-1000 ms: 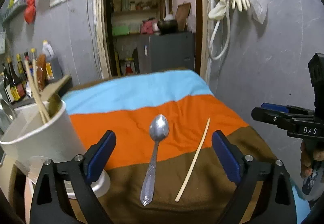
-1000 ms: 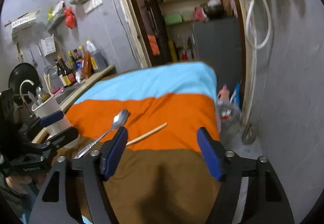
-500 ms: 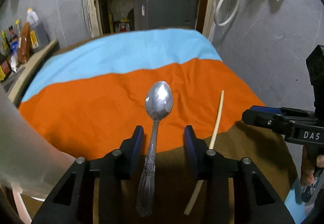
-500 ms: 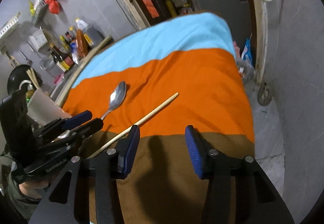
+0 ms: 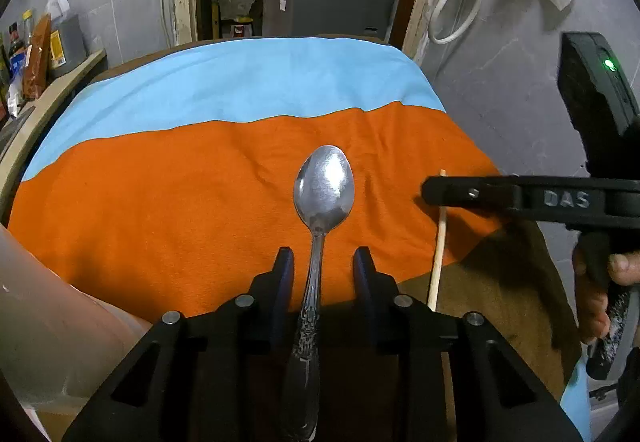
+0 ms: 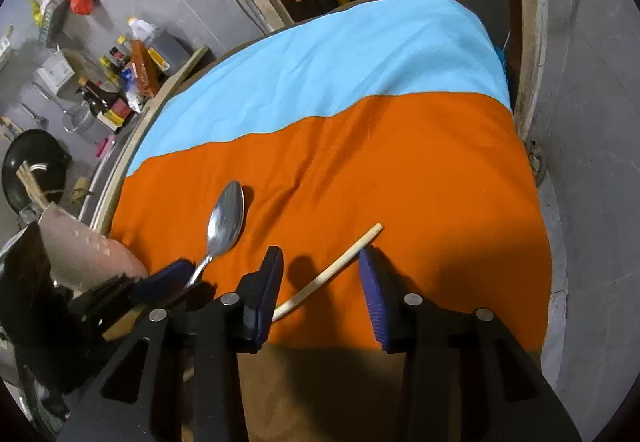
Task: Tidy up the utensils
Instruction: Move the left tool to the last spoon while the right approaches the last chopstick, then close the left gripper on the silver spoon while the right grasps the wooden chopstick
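A metal spoon [image 5: 323, 190] lies on the orange band of a striped cloth, handle toward me. My left gripper [image 5: 322, 262] straddles the spoon's handle, fingers a little apart from it on each side, open. A single wooden chopstick [image 5: 439, 242] lies to the spoon's right. In the right wrist view the chopstick [image 6: 332, 270] lies between the fingers of my right gripper [image 6: 320, 266], which is open just above it. The spoon [image 6: 225, 222] shows there to the left. A white cup [image 6: 80, 254] holding chopsticks stands at the left edge of the table.
The cloth [image 5: 240, 90] has blue, orange and brown bands and drapes over the table's edges. Bottles and packets [image 6: 120, 82] stand on a counter at the left. A grey wall [image 5: 520, 82] is close on the right. A doorway lies behind the table.
Both grippers have moved forward and down and narrowed. The left now straddles the spoon's handle; the right has come over the chopstick.
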`<state>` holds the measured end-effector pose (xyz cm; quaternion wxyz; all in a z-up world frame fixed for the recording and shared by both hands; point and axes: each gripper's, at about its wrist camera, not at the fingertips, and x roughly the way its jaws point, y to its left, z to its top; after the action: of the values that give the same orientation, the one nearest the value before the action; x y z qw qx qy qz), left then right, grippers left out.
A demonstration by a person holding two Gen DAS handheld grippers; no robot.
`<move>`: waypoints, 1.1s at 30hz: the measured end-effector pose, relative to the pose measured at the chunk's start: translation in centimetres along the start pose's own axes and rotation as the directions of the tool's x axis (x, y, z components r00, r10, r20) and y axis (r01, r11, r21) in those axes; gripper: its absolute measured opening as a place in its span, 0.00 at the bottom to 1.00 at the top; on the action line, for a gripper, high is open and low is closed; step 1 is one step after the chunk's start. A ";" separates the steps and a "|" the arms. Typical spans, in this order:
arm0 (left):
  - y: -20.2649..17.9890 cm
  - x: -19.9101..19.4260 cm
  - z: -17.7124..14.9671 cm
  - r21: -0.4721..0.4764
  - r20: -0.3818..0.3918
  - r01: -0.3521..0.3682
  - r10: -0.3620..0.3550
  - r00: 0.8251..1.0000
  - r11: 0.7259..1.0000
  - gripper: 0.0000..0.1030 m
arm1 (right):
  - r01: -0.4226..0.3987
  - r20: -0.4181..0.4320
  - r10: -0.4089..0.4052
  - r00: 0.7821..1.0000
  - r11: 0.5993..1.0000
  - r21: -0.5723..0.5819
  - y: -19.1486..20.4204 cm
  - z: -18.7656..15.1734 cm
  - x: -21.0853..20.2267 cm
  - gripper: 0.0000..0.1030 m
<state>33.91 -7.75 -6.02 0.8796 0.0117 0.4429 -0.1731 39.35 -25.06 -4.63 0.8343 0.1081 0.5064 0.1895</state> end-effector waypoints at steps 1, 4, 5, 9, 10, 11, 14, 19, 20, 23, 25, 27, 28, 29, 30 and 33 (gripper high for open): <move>0.1 0.1 0.0 -0.003 -0.001 0.003 -0.003 1.000 1.000 0.23 | 0.012 -0.004 -0.012 1.000 1.000 -0.016 0.3 0.2 0.2 0.29; 0.2 0.1 0.1 -0.007 -0.003 0.007 -0.008 1.000 1.000 0.20 | 0.043 -0.012 -0.044 0.999 0.997 -0.059 1.1 0.4 0.7 0.15; 0.1 0.2 0.2 -0.005 -0.004 0.007 -0.007 1.000 1.000 0.19 | 0.040 -0.014 -0.041 0.999 0.997 -0.066 1.1 0.5 0.8 0.14; -0.2 0.4 0.4 0.019 -0.015 0.008 -0.008 1.000 1.000 0.13 | 0.043 -0.044 -0.049 0.998 0.991 -0.124 1.3 0.8 0.9 0.13; -0.2 0.5 0.5 0.025 -0.020 0.009 -0.009 1.000 1.000 0.13 | 0.043 -0.053 -0.050 0.997 0.990 -0.136 1.4 0.9 1.0 0.13; -0.3 0.7 0.6 0.032 -0.025 0.010 -0.009 1.000 0.999 0.13 | 0.040 -0.066 -0.050 0.997 0.988 -0.148 1.4 1.0 0.9 0.13; -0.4 1.1 1.1 0.060 -0.038 0.007 -0.005 0.999 0.998 0.14 | 0.034 -0.088 -0.049 0.995 0.986 -0.162 1.5 1.1 1.0 0.13; -0.7 1.8 1.8 0.092 -0.039 -0.019 0.022 0.999 0.996 0.15 | 0.025 -0.095 -0.041 0.995 0.986 -0.166 1.5 1.0 0.9 0.13; -0.7 1.9 1.8 0.098 -0.032 -0.024 0.027 0.999 0.995 0.16 | 0.022 -0.096 -0.038 0.995 0.986 -0.165 1.6 1.0 0.9 0.13; -0.6 2.2 2.0 0.096 -0.025 -0.028 0.030 0.999 0.995 0.21 | 0.013 -0.103 -0.031 0.994 0.985 -0.169 1.4 0.9 0.8 0.12; -0.7 2.4 2.2 0.100 -0.028 -0.023 0.026 0.999 0.995 0.28 | 0.009 -0.110 -0.028 0.994 0.985 -0.171 1.4 1.1 0.8 0.11; -0.9 2.6 2.3 0.117 -0.031 -0.019 0.023 0.999 0.993 0.34 | 0.006 -0.115 -0.026 0.993 0.984 -0.176 1.3 1.1 0.7 0.11; -1.1 2.7 2.4 0.129 -0.032 -0.022 0.027 0.999 0.991 0.37 | 0.003 -0.116 -0.024 0.993 0.984 -0.176 1.2 1.1 0.6 0.11; -1.3 2.8 2.5 0.147 -0.032 -0.032 0.037 0.999 0.989 0.38 | 0.001 -0.117 -0.022 0.993 0.984 -0.176 1.1 1.1 0.6 0.11; -1.4 3.0 2.7 0.157 -0.031 -0.039 0.044 0.999 0.987 0.39 | 0.000 -0.117 -0.021 0.993 0.985 -0.175 1.1 1.1 0.6 0.11; -1.1 3.6 3.4 0.147 -0.036 -0.038 0.043 0.998 0.988 0.39 | -0.002 -0.115 -0.019 0.993 0.985 -0.175 1.1 1.0 0.5 0.11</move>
<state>38.16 -10.41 -6.68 0.8709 0.0883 0.4459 -0.1869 40.19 -23.83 -4.17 0.8104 0.0210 0.5359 0.2357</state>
